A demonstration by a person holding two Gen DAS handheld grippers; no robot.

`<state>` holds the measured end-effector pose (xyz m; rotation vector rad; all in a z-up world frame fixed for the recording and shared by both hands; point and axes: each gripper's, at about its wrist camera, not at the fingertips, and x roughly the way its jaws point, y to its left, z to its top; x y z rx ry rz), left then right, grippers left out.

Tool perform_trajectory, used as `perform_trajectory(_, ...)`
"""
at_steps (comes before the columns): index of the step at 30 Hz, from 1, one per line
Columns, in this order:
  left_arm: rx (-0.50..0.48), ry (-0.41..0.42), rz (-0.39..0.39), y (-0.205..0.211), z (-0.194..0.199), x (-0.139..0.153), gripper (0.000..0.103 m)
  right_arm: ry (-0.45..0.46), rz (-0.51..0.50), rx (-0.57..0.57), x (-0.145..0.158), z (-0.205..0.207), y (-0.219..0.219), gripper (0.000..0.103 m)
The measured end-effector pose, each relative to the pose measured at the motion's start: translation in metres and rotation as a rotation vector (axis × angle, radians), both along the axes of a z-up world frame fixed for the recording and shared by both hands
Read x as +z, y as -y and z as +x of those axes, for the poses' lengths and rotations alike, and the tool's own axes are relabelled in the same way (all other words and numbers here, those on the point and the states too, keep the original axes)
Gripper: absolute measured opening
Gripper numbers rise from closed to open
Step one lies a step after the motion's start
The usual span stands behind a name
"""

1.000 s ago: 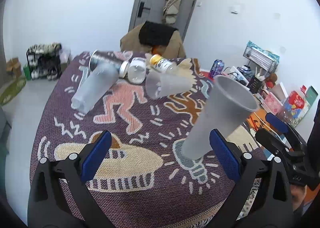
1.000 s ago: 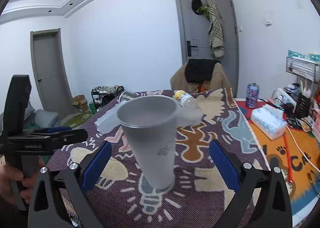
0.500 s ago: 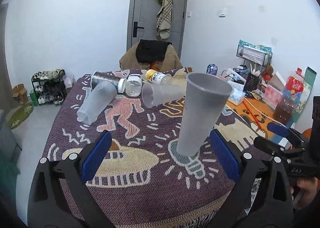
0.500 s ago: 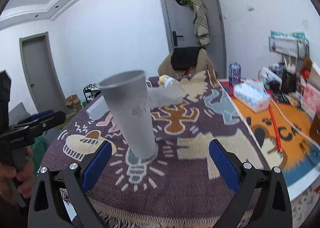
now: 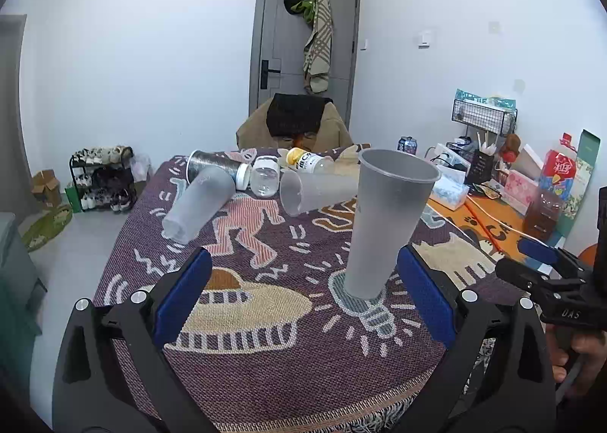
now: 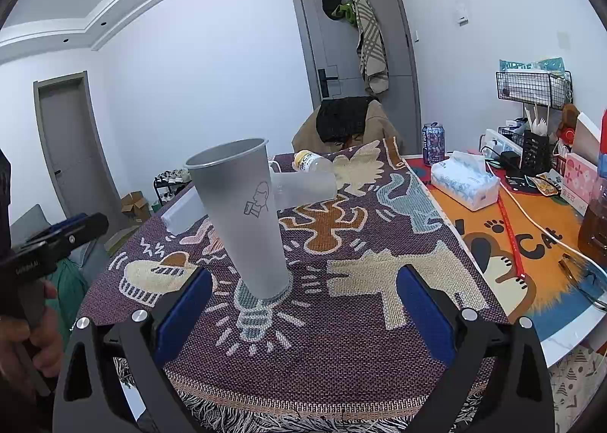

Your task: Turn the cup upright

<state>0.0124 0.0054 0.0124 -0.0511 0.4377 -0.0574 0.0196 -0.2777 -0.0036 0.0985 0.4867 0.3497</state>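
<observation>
Left wrist: left gripper jaws spread wide, empty; grey cup upright on the patterned cloth, just beyond the right fingertip. Right wrist: right gripper likewise wide apart, holding nothing; same cup standing ahead, left of centre, on the lightbulb print.

Worktop covered by a purple woven cloth with cartoon figures. At its far end: a glittery silver tumbler on its side, a clear lidded jar, a yellow-capped bottle lying flat. Tissue box and purple drink can on the orange cat mat. Shoe rack by the wall. Grey door with hanging scarf; draped chair before it.
</observation>
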Motion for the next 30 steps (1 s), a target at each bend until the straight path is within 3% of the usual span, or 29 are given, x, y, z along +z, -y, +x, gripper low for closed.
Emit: perform_trajectory(30,-0.021,-0.03,0.001,0.011,0.002,-0.004,0.097,-0.011,-0.035,-0.003,-0.007,0.001,0.003,0.095)
